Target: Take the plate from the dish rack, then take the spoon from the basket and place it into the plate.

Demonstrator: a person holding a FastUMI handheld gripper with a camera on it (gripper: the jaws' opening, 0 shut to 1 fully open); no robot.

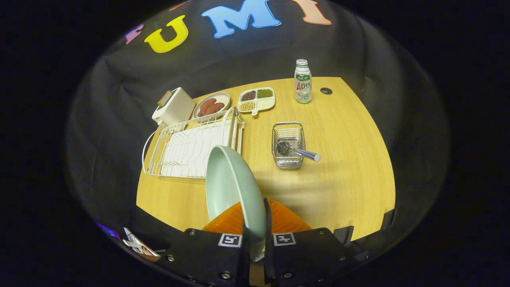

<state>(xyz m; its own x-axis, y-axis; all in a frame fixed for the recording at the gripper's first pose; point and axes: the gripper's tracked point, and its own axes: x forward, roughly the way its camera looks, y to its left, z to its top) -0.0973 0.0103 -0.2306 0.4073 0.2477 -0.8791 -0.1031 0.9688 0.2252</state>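
A pale green plate stands on edge between my fingers, held up above the wooden table. My gripper is shut on its rim, one finger on each face. Beyond the plate, to its left, lies the white wire dish rack with no dishes in it. Ahead and to the right sits a small metal wire basket. A spoon lies in it, its bowl inside and its blue striped handle sticking out over the right side.
At the table's far side stand a white toaster-like box, a plate of sausages, a divided tray of grains and a white bottle. A dark round hole is near the bottle.
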